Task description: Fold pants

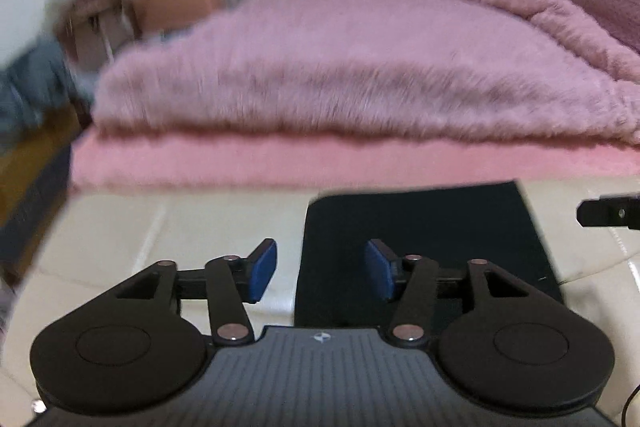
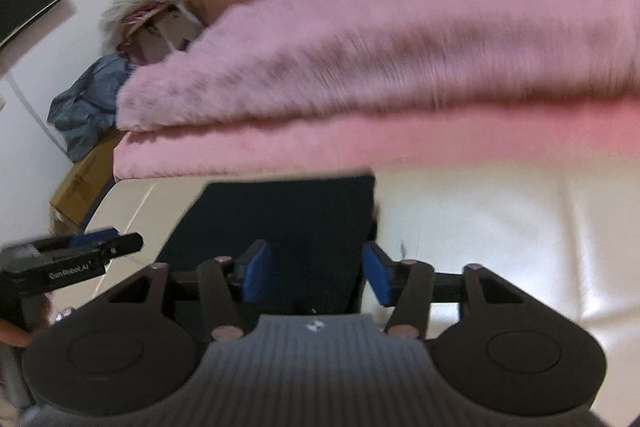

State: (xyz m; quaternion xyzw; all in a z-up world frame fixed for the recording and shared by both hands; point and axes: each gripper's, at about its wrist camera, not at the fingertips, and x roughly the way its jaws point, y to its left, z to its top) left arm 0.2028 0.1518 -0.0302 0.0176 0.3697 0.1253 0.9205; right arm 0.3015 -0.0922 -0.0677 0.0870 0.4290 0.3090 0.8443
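The dark navy folded pants (image 1: pixel 424 247) are laid flat as a compact rectangle on the cream padded leather surface (image 1: pixel 140 247), their far edge close to the fluffy pink fur blanket (image 1: pixel 340 67) that is heaped on the pink bed beyond; no loose leg or trailing fabric is seen around the rectangle.

The left gripper (image 1: pixel 320 273) is held wide — its blue pads (image 1: pixel 262 271) stand well apart and nothing is pinched between them; in the left wrist view its left pad is seen over the bare cream surface and its right pad over the left margin of the pants, though contact with the cloth cannot be told.

The right gripper (image 2: pixel 316 273) is likewise spread wide, with nothing clamped; in the right wrist view its left pad is seen against the dark cloth and its right pad lies just beside the pants' right edge, over the cream surface; the cloth is seen behind the gap, not squeezed by the pads.

Each gripper is glimpsed in the other's view — the left one at the pants' left side, the right one at their right side.

Both views are blurred; the clutter of boxes and clothing (image 2: pixel 88 103) beside the bed is only roughly made out.
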